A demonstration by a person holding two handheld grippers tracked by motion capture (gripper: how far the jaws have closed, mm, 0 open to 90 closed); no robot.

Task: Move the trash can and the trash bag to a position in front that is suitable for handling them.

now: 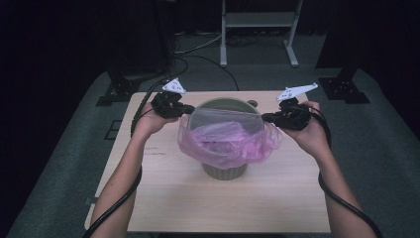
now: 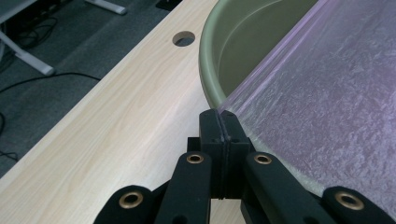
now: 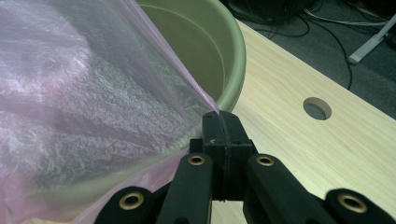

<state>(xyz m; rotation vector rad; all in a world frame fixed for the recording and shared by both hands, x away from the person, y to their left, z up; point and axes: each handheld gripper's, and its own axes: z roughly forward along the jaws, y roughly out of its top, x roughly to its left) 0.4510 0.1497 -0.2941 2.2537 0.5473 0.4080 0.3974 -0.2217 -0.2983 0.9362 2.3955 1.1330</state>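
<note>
A green round bin (image 1: 225,171) stands in the middle of the wooden table (image 1: 163,198). A thin pink plastic bag (image 1: 228,141) hangs over its near rim and is stretched flat across the mouth. My left gripper (image 1: 190,108) is at the bin's left rim, jaws shut on the bag's edge (image 2: 243,100). My right gripper (image 1: 264,118) is at the bin's right rim, shut on the opposite edge of the bag (image 3: 205,100). Between them the film is pulled taut above the bin's inside (image 2: 243,46), whose far part stays uncovered (image 3: 196,42).
A round cable hole (image 2: 183,38) is cut in the table near the bin's far side (image 3: 317,108). Beyond the table lie cables on a grey carpet and a white stand's legs (image 1: 257,34). Black cables trail from both grippers along the forearms.
</note>
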